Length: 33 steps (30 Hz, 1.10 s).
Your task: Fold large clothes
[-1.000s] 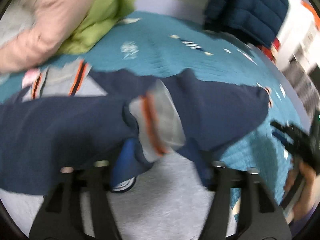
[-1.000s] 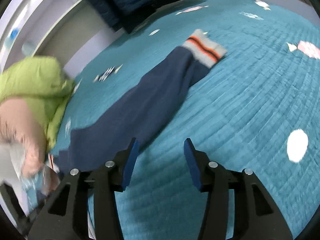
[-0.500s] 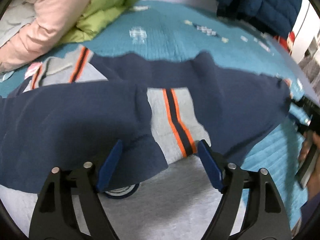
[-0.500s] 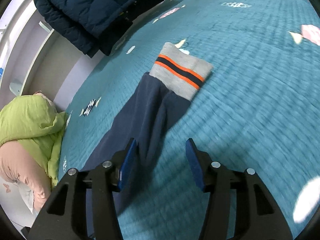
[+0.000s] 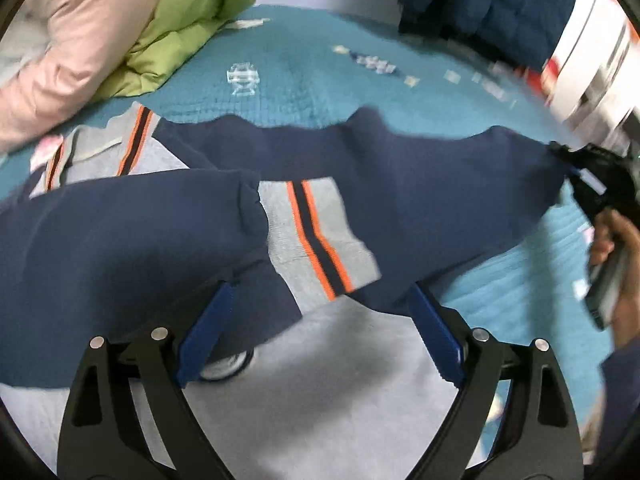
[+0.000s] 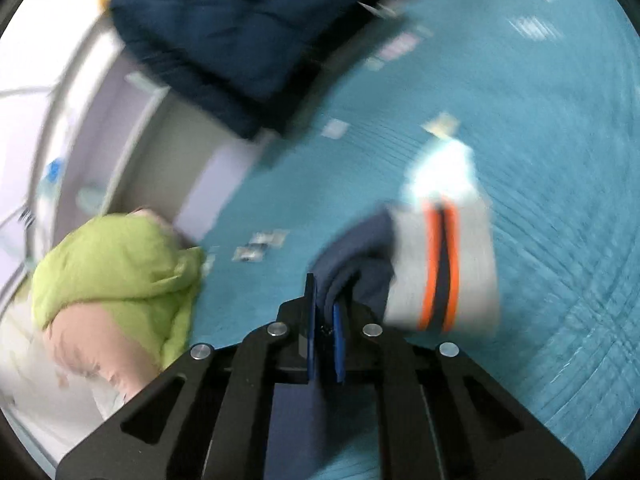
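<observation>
A navy sweater [image 5: 420, 184] with a grey body [image 5: 340, 368] lies spread on the teal quilt [image 5: 304, 68]. One sleeve is folded across it, and its grey cuff with orange stripes [image 5: 320, 236] rests just ahead of my left gripper [image 5: 320, 292]. That gripper's jaws are opening, and the pads press on nothing. My right gripper [image 6: 325, 296] is closing, its pads pinching the navy cloth of the other sleeve [image 6: 360, 256] beside its striped cuff [image 6: 440, 272], which is raised off the quilt. In the left wrist view, the right gripper [image 5: 588, 172] holds that sleeve's end at the far right.
A green puffy jacket [image 5: 188, 20] and a pink one [image 5: 68, 48] are heaped at the back left. A dark blue quilted jacket [image 6: 240, 28] lies at the bed's far edge by the wall. A person's hand [image 5: 616, 240] grips the right tool.
The left gripper let go of the striped cuff, which now lies flat across the sweater, and its jaws spread wider. The right gripper shut on the other sleeve and lifted it.
</observation>
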Each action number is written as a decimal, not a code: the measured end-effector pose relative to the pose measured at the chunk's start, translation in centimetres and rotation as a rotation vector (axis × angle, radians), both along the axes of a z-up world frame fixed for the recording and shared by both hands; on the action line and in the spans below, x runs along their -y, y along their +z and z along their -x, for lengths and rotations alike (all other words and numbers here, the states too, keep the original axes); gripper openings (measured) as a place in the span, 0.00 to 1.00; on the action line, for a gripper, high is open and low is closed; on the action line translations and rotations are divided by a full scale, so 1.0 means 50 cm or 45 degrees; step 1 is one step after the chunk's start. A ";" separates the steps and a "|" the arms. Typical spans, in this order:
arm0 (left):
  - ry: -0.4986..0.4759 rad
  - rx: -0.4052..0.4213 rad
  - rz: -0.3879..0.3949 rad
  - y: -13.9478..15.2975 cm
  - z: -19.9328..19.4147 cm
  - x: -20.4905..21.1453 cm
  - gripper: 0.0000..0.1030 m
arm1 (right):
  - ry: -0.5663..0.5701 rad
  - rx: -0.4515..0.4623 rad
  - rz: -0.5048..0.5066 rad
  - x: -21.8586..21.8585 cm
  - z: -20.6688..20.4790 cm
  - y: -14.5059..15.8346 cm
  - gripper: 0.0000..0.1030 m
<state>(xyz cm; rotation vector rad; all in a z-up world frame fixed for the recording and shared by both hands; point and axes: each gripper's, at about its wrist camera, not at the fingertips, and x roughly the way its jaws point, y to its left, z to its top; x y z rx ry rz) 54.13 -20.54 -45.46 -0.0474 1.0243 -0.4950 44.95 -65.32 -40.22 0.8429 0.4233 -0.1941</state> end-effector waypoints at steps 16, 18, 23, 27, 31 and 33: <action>0.566 0.113 -0.102 0.135 0.076 -0.542 0.87 | 0.739 0.049 0.448 -0.833 -0.087 0.150 0.07; 0.615 0.103 -0.099 0.135 0.091 -0.595 0.87 | 0.809 -0.022 0.526 -0.934 -0.105 0.110 0.09; 0.703 0.056 -0.103 0.115 0.120 -0.700 0.87 | 1.031 -0.396 0.733 -1.130 -0.157 -0.056 0.28; 0.709 0.040 -0.075 0.105 0.126 -0.720 0.87 | 1.075 -0.444 0.689 -1.142 -0.131 -0.075 0.38; 0.672 0.061 -0.076 0.111 0.117 -0.692 0.87 | 1.000 -0.301 0.578 -1.055 -0.091 -0.003 0.57; 0.632 0.072 -0.062 0.117 0.104 -0.657 0.87 | 0.954 -0.242 0.498 -0.984 -0.072 0.025 0.59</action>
